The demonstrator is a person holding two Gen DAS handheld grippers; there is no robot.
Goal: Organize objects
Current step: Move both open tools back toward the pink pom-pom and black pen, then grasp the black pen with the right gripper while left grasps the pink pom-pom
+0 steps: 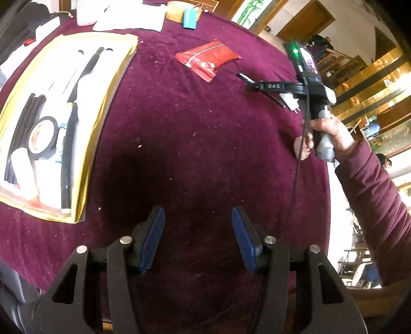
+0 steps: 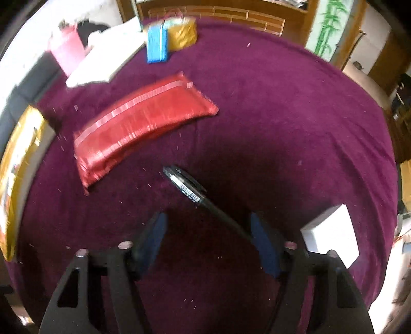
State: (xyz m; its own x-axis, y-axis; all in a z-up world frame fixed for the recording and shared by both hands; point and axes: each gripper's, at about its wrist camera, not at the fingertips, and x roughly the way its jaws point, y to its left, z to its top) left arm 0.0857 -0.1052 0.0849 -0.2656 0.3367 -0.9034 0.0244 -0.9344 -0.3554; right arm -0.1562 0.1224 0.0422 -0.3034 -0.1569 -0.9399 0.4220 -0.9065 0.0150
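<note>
Black pen [image 2: 191,191] angling under right tool [image 2: 208,239], pads parted, nothing gripped

the black pen's [image 2: 191,191] lower end was hidden behind the right claw [image 2: 209,241], the red pouch [image 2: 138,123] was motion-blurred, and the gold tray [image 2: 18,164] was cut off at the left edge.

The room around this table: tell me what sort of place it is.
Probably a lived-in home room, not a lab: a purple velvet tablecloth, a bamboo scroll painting on the wall, and wooden cabinets behind.
</note>
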